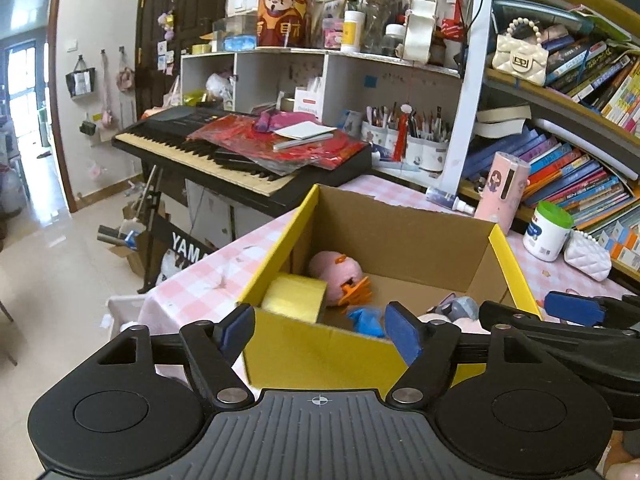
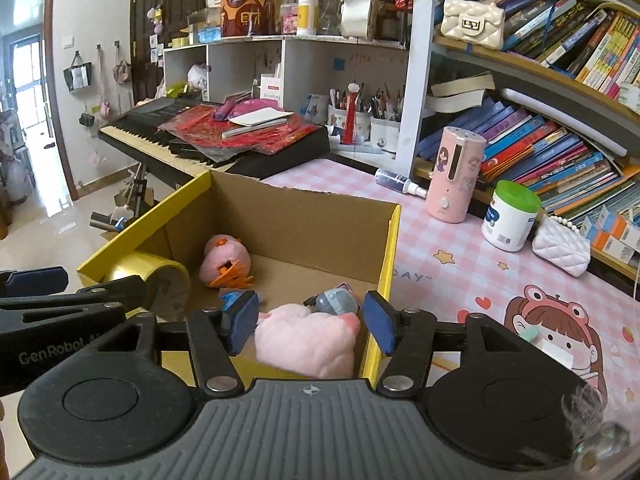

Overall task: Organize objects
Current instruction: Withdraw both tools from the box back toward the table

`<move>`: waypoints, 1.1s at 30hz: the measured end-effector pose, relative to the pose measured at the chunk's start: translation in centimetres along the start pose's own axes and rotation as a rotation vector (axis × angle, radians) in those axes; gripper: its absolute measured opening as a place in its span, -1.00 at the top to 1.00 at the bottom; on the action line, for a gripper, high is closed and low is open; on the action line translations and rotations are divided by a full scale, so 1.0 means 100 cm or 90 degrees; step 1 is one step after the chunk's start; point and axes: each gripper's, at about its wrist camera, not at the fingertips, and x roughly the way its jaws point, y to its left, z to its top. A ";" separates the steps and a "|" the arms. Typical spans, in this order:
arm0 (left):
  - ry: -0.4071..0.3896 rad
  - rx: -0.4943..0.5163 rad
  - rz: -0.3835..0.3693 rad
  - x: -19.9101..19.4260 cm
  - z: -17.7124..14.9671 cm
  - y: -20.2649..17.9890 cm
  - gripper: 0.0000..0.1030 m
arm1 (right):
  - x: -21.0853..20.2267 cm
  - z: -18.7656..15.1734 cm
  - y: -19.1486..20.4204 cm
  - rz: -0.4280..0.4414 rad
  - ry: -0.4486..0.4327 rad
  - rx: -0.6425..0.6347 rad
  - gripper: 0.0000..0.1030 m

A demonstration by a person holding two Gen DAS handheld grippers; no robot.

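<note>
An open cardboard box with yellow outer walls [image 1: 320,354] [image 2: 390,252] stands on the pink checked tablecloth. Inside lie a gold tape roll [image 1: 294,298] [image 2: 160,276], a pink plush with orange feet [image 1: 340,274] [image 2: 224,260], a blue item [image 1: 366,320], a grey toy [image 2: 334,302] and a larger pink plush [image 2: 308,340]. My left gripper [image 1: 320,330] is open and empty, just above the box's near wall. My right gripper [image 2: 310,322] is open above the larger pink plush, not touching it. Each gripper shows at the edge of the other's view.
On the table right of the box stand a pink cylinder [image 2: 454,174], a white green-lidded jar [image 2: 510,216], a small spray bottle [image 2: 398,182] and a white quilted purse [image 2: 560,246]. A keyboard piano [image 1: 224,156] is behind left. Bookshelves [image 2: 560,140] fill the right.
</note>
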 end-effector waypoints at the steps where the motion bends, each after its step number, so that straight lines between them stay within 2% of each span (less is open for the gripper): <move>1: -0.002 -0.001 0.001 -0.004 -0.002 0.002 -0.47 | -0.004 -0.001 0.002 -0.002 -0.002 0.000 -0.13; 7: -0.008 -0.001 0.002 -0.026 -0.015 0.015 -0.51 | -0.027 -0.013 0.015 -0.011 -0.010 0.003 -0.18; 17: 0.021 -0.002 0.012 -0.060 -0.048 0.038 -0.52 | -0.070 -0.052 0.046 -0.027 0.006 -0.009 -0.31; 22: 0.028 0.017 0.021 -0.078 -0.065 0.043 -0.53 | -0.087 -0.070 0.058 -0.063 0.012 -0.014 -0.46; 26: 0.031 0.033 0.022 -0.088 -0.073 0.046 -0.61 | -0.096 -0.081 0.062 -0.083 0.022 -0.010 -0.50; 33: 0.046 0.057 0.011 -0.098 -0.085 0.047 -0.63 | -0.109 -0.100 0.064 -0.110 0.038 0.007 -0.58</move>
